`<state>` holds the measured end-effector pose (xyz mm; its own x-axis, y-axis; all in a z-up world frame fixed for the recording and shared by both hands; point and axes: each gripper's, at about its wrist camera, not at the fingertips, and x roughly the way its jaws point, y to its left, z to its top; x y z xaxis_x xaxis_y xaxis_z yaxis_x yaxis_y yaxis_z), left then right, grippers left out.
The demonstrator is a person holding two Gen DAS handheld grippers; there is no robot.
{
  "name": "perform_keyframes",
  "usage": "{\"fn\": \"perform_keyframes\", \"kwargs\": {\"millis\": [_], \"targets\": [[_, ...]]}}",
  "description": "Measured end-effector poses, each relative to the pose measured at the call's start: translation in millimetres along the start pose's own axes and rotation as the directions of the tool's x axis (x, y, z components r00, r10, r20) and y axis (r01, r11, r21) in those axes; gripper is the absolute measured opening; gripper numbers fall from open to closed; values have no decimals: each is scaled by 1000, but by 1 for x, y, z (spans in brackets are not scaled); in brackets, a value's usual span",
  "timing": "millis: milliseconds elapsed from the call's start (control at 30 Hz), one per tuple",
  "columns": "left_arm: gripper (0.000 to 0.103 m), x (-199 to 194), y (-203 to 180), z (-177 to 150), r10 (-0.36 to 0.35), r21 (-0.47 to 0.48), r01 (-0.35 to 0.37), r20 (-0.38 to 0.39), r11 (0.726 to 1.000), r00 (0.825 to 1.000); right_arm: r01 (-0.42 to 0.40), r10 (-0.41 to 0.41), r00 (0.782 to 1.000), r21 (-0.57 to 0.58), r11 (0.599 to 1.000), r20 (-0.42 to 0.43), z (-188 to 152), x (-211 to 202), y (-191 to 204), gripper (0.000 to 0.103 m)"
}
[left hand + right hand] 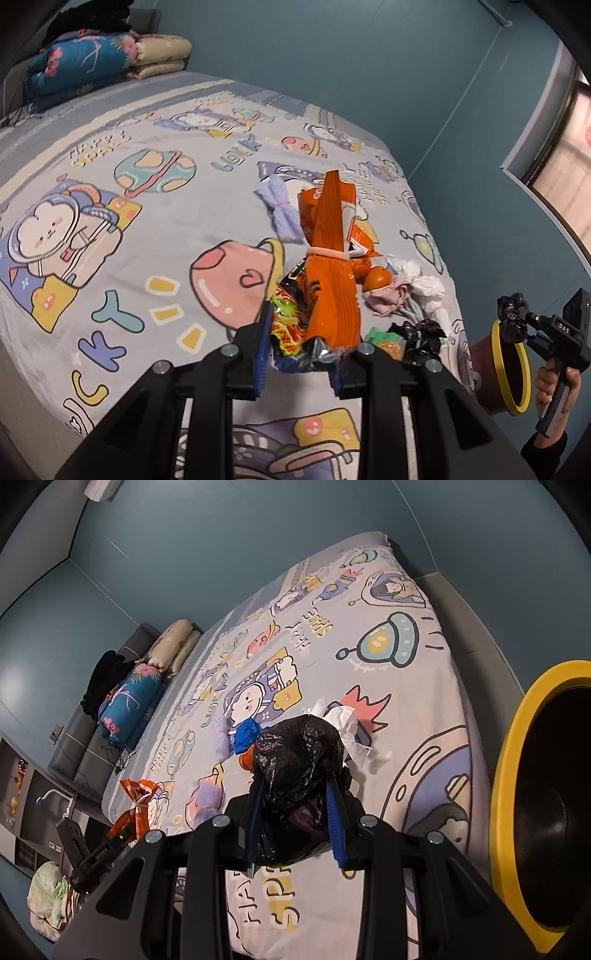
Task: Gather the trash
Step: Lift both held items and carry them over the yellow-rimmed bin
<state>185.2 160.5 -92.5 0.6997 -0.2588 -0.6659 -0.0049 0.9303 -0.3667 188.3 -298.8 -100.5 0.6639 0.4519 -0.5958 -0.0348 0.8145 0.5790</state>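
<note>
My left claw (pixel 301 354) held an orange wrapper (pixel 334 280); my right claw (pixel 295 823) held a glossy black bag (pixel 295 760). The bed sheet (pixel 122 229) was grey with pastel cartoon prints. The bin (pixel 517 775) had a yellow rim.

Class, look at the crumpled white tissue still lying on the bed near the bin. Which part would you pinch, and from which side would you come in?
Pinch the raised, bunched ridge of the white tissue, coming from above with the jaws straddling it. It lies loose and crumpled on the bedsheet, so its upstanding folds probably give the pads something to close on. Approach from the bed-edge side by the bin, clear of the pink cloth beside it.
</note>
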Motion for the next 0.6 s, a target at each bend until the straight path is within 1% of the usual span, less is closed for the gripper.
{"fn": "perform_keyframes", "kwargs": {"millis": [167, 333, 400, 500, 600], "targets": [[24, -7, -26, 5, -49, 27, 48, 9, 998, 999, 0, 0, 1000, 9, 1000, 22, 0, -17, -10, 29], [24, -4, -64, 10, -82, 87, 82, 3, 993, 997, 12, -12, 999, 13, 1000, 50, 0, -34, -21, 29], [24, 1, -82, 11, -101, 117, 101, -9, 988, 995, 16, -17, 998, 18, 1000, 65, 3, -43, -27, 29], [24, 10, -112, 10, -132, 164, 135, -32, 977, 991, 42, -44, 994, 22, 999, 98, 6, -59, -37, 29], [24, 23, -149, 9, -174, 210, 183, -62, 960, 983, 61, -64, 990, 31, 998, 129, 10, -76, -48, 29]]}}
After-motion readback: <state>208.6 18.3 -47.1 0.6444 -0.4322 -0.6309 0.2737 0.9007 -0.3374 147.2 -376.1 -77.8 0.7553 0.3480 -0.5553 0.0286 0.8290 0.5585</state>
